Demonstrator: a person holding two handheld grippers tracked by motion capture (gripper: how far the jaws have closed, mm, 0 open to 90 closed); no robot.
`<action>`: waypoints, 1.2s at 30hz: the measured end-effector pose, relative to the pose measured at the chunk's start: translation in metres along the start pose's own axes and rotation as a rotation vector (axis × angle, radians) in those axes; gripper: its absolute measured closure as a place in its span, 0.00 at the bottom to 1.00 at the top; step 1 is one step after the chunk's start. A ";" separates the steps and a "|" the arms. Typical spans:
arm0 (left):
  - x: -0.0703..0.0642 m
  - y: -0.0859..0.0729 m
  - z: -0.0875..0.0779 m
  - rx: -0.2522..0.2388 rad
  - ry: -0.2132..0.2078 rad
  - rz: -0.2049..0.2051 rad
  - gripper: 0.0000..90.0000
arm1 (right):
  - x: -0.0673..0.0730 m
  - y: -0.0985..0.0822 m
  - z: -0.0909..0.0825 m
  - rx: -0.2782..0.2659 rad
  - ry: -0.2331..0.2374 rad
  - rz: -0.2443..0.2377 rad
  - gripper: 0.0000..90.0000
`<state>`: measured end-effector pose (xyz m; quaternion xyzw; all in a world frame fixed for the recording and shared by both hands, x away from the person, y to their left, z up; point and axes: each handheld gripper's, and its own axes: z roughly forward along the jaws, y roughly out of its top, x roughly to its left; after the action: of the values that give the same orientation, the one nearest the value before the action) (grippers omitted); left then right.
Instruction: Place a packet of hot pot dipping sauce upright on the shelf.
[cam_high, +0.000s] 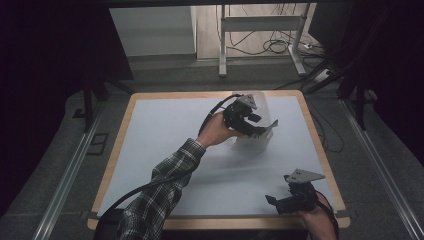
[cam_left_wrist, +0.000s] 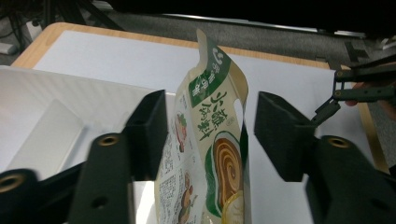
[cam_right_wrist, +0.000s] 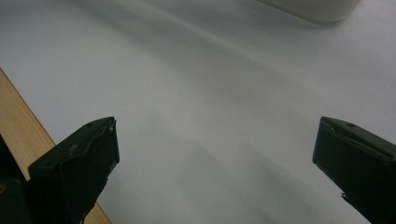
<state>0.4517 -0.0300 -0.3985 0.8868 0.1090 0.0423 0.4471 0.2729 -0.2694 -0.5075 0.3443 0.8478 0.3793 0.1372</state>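
A cream and green snack pouch (cam_left_wrist: 210, 121) with printed characters and a food picture stands upright between the jaws of my left gripper (cam_left_wrist: 210, 135). Both black pads sit a little off its sides, so the gripper is open around it. Beside the pouch is a white plastic bin (cam_left_wrist: 46, 116). In the high view my left gripper (cam_high: 250, 122) hovers over that bin (cam_high: 252, 142) at the middle back of the table, hiding the pouch. Near the front right edge, my right gripper (cam_high: 274, 201) rests low; its jaws (cam_right_wrist: 215, 149) stand wide open over bare white table.
The white mat (cam_high: 165, 150) has a wooden border (cam_high: 112, 160). A plaid sleeve (cam_high: 160, 190) and a black cable cross the front left. My right gripper (cam_left_wrist: 359, 88) shows far off in the left gripper view. A corner of the bin (cam_right_wrist: 317, 9) shows in the right gripper view.
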 end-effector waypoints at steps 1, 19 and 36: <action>0.000 0.000 -0.001 -0.004 -0.001 -0.005 0.44 | 0.000 0.000 0.000 0.001 0.000 0.001 0.01; -0.008 -0.008 -0.028 -0.033 0.062 -0.048 0.05 | 0.001 0.000 0.001 0.013 -0.002 -0.005 0.01; -0.013 -0.031 -0.056 -0.098 0.125 -0.085 0.01 | 0.001 -0.001 0.001 0.018 -0.007 -0.010 0.01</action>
<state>0.4247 0.0286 -0.3895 0.8540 0.1718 0.0841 0.4838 0.2728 -0.2684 -0.5089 0.3425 0.8524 0.3698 0.1388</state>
